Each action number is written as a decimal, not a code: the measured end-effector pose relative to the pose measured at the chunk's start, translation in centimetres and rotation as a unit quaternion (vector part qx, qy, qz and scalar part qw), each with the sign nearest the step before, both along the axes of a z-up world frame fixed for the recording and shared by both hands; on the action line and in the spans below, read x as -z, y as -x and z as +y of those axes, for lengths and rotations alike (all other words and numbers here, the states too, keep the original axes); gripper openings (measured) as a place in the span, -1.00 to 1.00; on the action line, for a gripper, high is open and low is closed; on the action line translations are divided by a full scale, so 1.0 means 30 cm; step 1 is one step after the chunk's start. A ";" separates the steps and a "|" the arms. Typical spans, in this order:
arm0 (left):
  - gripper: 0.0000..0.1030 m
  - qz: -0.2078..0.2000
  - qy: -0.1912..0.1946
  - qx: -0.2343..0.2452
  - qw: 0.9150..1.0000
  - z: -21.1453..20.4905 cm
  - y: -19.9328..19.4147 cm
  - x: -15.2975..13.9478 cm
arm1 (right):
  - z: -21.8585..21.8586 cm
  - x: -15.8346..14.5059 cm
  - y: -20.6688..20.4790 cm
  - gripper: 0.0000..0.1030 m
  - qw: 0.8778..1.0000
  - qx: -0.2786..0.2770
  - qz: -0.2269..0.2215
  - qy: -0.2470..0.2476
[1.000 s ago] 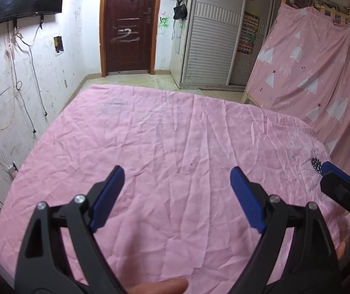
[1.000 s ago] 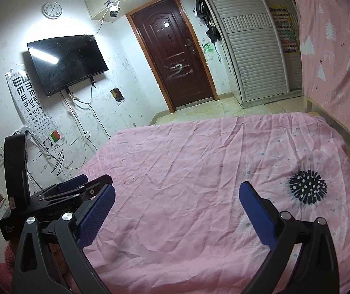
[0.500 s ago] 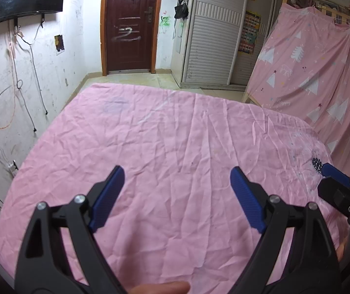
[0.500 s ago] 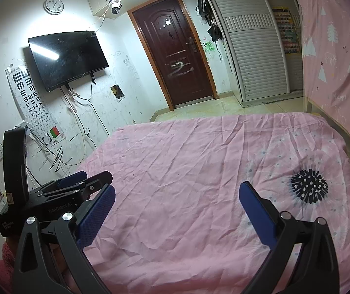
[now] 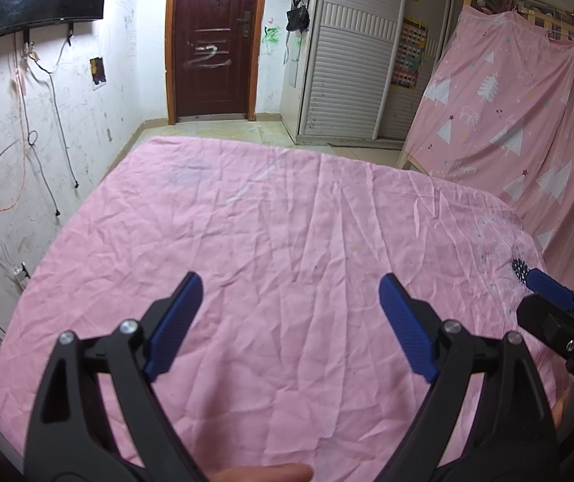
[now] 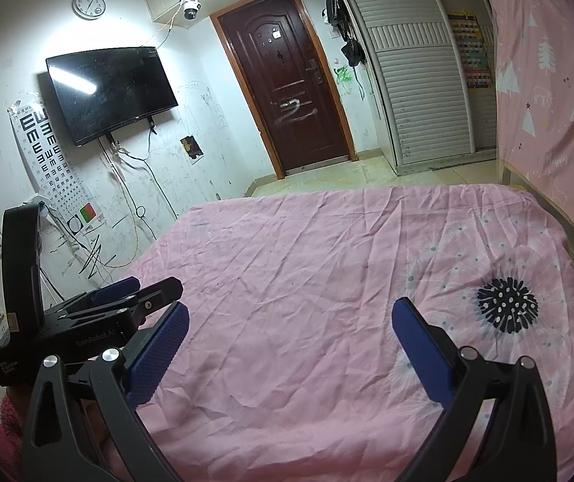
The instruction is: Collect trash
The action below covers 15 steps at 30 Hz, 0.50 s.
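Pink bedsheet (image 5: pixel 287 221) shows no trash in either view; its whereabouts cannot be told. My left gripper (image 5: pixel 289 317) and right gripper (image 6: pixel 289 341) both gape wide, empty. Collection apparently not begun.

The right claw (image 5: pixel 548 293) has edged slightly away from the left view's centre.

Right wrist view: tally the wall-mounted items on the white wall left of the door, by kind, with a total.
Television: 1
Wall clock: 1
Eye chart: 1
Security camera: 1
Total: 4
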<state>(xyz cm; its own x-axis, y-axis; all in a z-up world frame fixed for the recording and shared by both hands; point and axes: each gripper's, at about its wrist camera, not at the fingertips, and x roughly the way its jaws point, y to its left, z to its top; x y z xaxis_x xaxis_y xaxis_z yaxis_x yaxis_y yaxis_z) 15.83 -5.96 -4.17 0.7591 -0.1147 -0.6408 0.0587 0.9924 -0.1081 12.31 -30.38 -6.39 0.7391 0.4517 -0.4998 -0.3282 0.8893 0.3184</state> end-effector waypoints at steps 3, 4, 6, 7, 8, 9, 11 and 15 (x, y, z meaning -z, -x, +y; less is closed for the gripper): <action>0.70 0.000 0.000 0.000 1.000 -0.002 -0.001 0.002 | 0.000 0.000 0.000 0.83 1.000 0.000 0.000 0.000; 0.71 0.000 0.000 -0.001 1.000 -0.002 0.000 0.002 | 0.000 0.000 -0.001 0.83 1.000 0.000 0.000 0.000; 0.71 -0.001 -0.001 -0.001 1.000 -0.002 0.001 0.003 | 0.001 0.000 0.000 0.83 1.000 0.000 0.000 0.000; 0.71 0.000 0.000 0.000 1.000 -0.002 -0.001 0.002 | 0.001 0.000 0.000 0.83 1.000 0.000 0.000 0.000; 0.71 0.000 0.000 -0.001 1.000 -0.002 -0.001 0.001 | 0.001 0.000 -0.001 0.83 1.000 0.000 0.000 0.000; 0.71 -0.001 0.000 -0.001 1.000 -0.002 0.001 0.002 | 0.001 0.000 -0.001 0.83 1.000 0.000 0.000 0.000; 0.71 -0.001 -0.001 0.000 1.000 -0.003 0.000 0.002 | 0.001 0.000 0.001 0.83 1.000 0.000 0.000 0.000; 0.71 -0.002 -0.002 -0.001 1.000 -0.004 0.004 0.001 | 0.002 0.000 -0.001 0.83 1.000 0.000 0.000 0.000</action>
<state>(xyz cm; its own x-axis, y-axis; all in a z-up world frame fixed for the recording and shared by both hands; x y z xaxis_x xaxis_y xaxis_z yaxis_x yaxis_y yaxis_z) 15.72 -6.09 -4.22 0.7620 -0.1107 -0.6381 0.0574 0.9929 -0.1038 12.33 -30.32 -6.40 0.7388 0.4514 -0.5004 -0.3284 0.8895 0.3176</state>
